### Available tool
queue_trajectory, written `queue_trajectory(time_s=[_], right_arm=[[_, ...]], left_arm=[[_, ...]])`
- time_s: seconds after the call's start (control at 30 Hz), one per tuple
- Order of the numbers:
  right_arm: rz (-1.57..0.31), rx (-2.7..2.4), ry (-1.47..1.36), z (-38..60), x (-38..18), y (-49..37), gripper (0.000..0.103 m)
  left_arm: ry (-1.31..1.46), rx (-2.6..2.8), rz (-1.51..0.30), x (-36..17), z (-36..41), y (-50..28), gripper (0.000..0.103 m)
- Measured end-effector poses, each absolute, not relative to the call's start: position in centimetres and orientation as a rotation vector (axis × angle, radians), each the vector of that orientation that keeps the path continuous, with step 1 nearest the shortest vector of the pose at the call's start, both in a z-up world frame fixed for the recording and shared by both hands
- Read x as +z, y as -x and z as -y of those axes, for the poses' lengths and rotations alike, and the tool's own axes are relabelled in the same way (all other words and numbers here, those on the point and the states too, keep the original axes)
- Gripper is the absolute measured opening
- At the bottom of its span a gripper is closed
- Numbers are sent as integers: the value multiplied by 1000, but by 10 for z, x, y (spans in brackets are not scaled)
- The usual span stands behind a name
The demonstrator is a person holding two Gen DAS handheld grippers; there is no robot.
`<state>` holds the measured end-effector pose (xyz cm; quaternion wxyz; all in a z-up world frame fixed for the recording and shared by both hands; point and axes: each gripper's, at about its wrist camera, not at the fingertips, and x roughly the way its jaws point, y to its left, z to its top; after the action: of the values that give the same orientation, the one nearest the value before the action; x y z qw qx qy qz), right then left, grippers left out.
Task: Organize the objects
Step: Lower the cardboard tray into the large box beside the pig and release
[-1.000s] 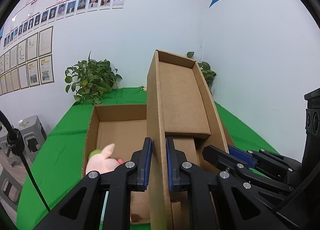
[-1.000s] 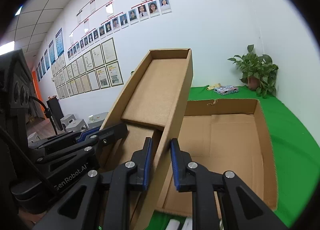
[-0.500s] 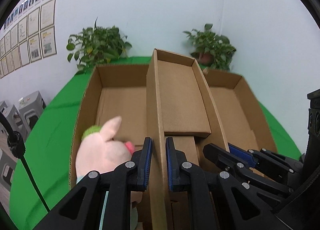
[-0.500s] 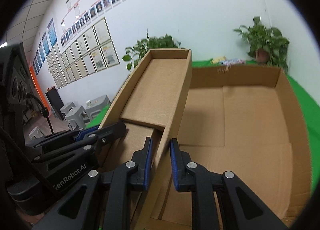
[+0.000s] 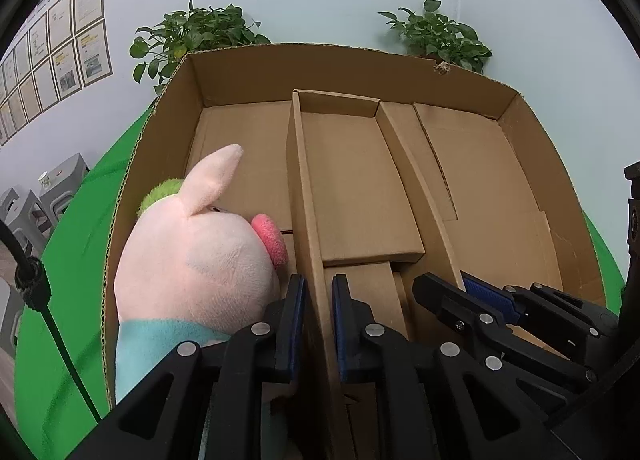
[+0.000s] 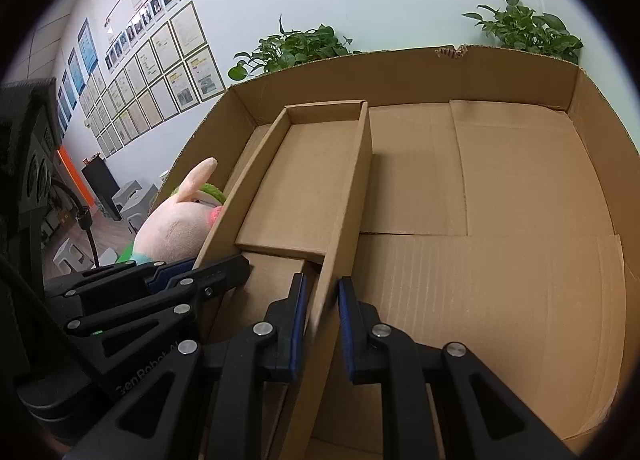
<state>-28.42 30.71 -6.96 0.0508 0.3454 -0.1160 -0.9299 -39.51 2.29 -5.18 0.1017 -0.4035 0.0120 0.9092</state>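
A small open cardboard tray point(image 5: 352, 188) point(image 6: 308, 184) lies inside a large cardboard box point(image 5: 532, 148) point(image 6: 576, 84), near its middle. My left gripper point(image 5: 318, 300) is shut on the tray's left wall. My right gripper point(image 6: 322, 300) is shut on the tray's right wall, and in the left wrist view its fingers point(image 5: 480, 296) show at the right. A pink plush pig point(image 5: 196, 260) point(image 6: 176, 228) with a teal shirt sits in the box's left part, pressed against the tray's left wall.
The box stands on a green cloth point(image 5: 68, 260). Two potted plants point(image 5: 192, 32) point(image 5: 436, 36) stand behind it against the white wall. Grey stools point(image 5: 48, 188) are off to the left. A black cable point(image 5: 48, 308) hangs at the left edge.
Both grippers have come down and tilted forward with the small tray, which now lies inside the large box. The plush pig looms larger at the left.
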Motion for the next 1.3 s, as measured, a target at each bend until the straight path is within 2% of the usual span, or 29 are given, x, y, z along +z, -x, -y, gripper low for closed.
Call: queue_trajectory(time_s=[0.37, 0.73, 0.9, 1.0, 1.07, 1.13, 1.17, 1.2, 1.23, 1.27, 1.3], right_arm=[[390, -2834, -1142, -301, -86, 293, 11], [306, -2882, -1225, -291, -82, 293, 12], [185, -2891, -1270, -280, -84, 297, 12], [179, -2881, -1267, -279, -84, 296, 15], [189, -2873, -1249, -280, -84, 298, 16], [181, -2870, -1215, -283, -82, 296, 24], [182, -2877, -1194, -285, -80, 294, 40], [193, -2875, -1166, -287, -77, 292, 51], [206, -2872, -1130, -289, -73, 287, 69], [206, -2877, -1093, -290, -69, 282, 77], [192, -2885, -1058, -291, -63, 275, 78]], left_arm=[[1148, 2647, 13, -32, -4, 361, 18], [1053, 2731, -17, -6, 13, 326, 20], [1064, 2747, -9, -4, 21, 319, 20], [1069, 2757, -12, -4, 22, 316, 20], [1065, 2762, -26, -4, 20, 314, 24], [1037, 2777, -38, -2, 18, 310, 32], [1018, 2789, -41, 0, 18, 306, 39], [998, 2805, -41, 2, 18, 302, 48], [978, 2819, -40, 4, 18, 298, 52], [942, 2840, -43, 7, 17, 292, 57], [921, 2851, -48, 10, 16, 288, 60]])
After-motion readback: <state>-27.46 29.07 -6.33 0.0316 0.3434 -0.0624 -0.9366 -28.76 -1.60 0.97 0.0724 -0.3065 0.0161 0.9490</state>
